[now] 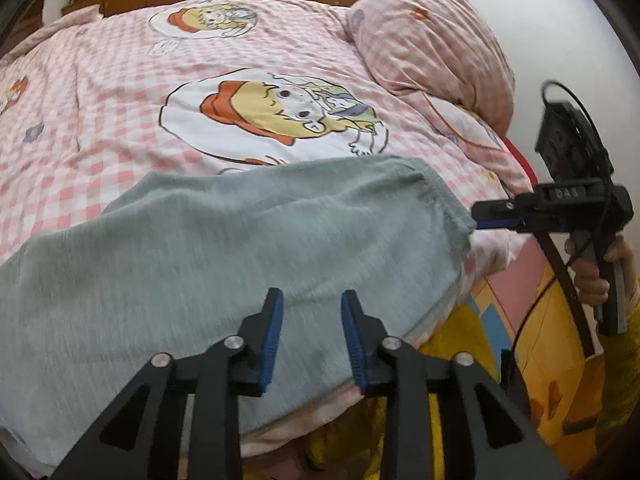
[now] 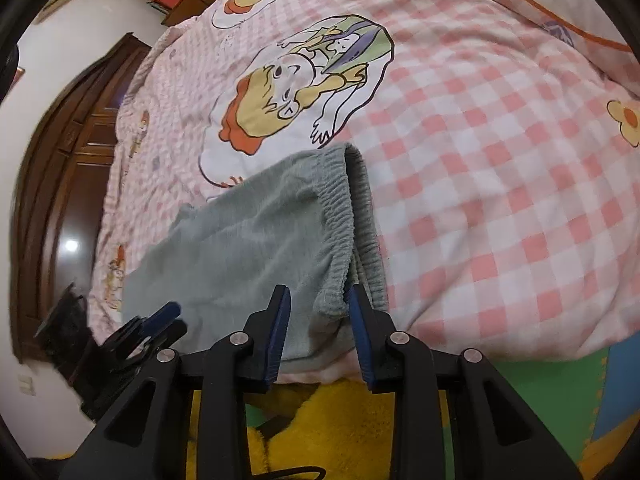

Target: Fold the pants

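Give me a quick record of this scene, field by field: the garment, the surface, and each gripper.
garment: grey-green pants, laid flat at the bed's near edge
waistband: elastic end, nearest the right gripper
surface: pink checked duvet with cartoon prints
left gripper: open, above the pants
right gripper: open, at the waistband corner

Home bedroom: bed (image 1: pixel 120 92) with pink checked cartoon quilt, pillow (image 1: pixel 432 40), wooden door (image 2: pixel 76 152).

Grey-green pants (image 1: pixel 224 248), pink-checked bedcover (image 1: pixel 100 80)
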`<state>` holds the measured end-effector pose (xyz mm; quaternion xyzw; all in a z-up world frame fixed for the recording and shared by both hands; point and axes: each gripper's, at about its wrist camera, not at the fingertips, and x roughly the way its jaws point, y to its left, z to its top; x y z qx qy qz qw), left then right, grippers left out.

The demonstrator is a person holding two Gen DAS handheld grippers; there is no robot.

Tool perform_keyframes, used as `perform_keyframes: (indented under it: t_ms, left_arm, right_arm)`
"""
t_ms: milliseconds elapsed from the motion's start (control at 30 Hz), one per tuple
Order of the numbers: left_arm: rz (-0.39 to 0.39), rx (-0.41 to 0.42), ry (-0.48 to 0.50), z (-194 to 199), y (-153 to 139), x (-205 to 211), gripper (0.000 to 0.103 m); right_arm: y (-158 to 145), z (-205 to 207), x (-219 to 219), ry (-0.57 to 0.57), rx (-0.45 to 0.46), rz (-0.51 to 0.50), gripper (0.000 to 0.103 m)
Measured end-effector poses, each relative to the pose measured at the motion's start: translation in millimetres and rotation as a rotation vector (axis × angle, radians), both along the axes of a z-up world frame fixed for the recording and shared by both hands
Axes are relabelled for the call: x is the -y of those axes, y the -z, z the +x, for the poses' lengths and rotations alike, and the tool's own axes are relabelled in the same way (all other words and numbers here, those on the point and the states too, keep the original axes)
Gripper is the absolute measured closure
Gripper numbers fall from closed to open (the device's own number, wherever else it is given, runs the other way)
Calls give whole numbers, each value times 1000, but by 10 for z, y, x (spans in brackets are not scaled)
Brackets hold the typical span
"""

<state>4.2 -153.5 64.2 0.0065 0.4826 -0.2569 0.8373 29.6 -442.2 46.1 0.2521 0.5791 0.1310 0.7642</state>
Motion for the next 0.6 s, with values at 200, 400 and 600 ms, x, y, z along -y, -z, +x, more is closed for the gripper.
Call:
perform_keyframes:
  t_ms: [200,400,600]
  left_arm:
    - [30,3,109,-205,41,226,68]
    - [70,-2,166,-318,159,345,62]
    - [61,-25,143,-276,213,323,62]
  right_arm:
    - [-36,-86,84,94,0,29,71]
    - [-82,-286,104,130,1,24,71]
    - [80,-202,-160,75,-17,34,71]
